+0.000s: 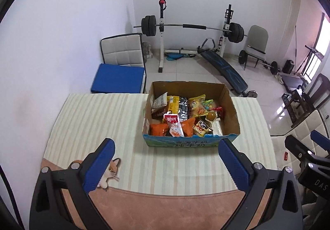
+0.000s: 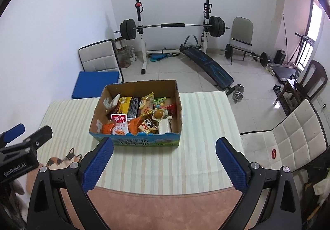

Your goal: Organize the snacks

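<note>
Nearest the lens: left gripper point(image 1: 166, 165), blue pads spread wide, nothing held, hovering over the striped tablecloth point(image 1: 99, 118). Beside its left finger point(image 1: 99, 166), a cat print point(image 1: 110, 170) on the cloth. Further right, past the table edge, right gripper point(image 2: 164, 163), likewise splayed apart and empty, poised above the same cloth.

Beyond both, toward the far side of the table: open cardboard box point(image 1: 232, 114) with a blue printed front, resting on the cloth, well apart from either gripper. Inside, left to right: orange packets point(image 1: 157, 129), red-and-white pouch point(image 1: 173, 124), black-wrapped bar point(image 1: 183, 109), yellow bag point(image 1: 197, 106), round brown sweet point(image 1: 211, 116).

Behind the table: blue cushion point(image 1: 117, 80), barbell rack point(image 1: 191, 27), sit-up bench point(image 1: 224, 69).
</note>
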Tool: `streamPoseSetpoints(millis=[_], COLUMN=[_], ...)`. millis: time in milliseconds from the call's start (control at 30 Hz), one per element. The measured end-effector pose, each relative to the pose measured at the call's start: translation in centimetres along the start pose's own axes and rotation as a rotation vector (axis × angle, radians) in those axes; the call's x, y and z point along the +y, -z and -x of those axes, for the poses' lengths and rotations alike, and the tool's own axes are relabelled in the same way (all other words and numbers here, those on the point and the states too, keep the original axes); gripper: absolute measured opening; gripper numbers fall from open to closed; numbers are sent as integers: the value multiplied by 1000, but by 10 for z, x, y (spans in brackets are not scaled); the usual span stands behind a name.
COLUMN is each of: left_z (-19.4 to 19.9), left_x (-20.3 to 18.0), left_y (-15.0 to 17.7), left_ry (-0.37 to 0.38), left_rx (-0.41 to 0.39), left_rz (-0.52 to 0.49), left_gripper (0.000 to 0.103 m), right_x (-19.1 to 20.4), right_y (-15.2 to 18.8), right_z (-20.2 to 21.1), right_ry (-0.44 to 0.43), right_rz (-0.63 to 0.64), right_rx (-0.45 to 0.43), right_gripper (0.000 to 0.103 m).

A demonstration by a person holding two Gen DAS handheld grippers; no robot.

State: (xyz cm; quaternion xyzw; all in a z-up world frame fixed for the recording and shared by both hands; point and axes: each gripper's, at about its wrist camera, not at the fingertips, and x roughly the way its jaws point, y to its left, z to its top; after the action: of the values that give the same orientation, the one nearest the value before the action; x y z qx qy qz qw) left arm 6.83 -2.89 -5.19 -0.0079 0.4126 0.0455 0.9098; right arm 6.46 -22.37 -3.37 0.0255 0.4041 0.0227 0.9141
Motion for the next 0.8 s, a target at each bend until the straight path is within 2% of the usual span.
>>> streamPoseSetpoints(millis=[467,800], left_z=[-45,-55], left_x=[-5,-6], left_y=[-14,-14], left_ry=[-29,-28], left_rx=[15,11], left_rz=[2,-1], left_gripper=[103,103], right_x=[4,5], right_y=[-21,-22], right_z=[-56,-64], right_ry=[25,47], right_rz=[3,9], right_rx=[28,21], right_gripper=[101,102])
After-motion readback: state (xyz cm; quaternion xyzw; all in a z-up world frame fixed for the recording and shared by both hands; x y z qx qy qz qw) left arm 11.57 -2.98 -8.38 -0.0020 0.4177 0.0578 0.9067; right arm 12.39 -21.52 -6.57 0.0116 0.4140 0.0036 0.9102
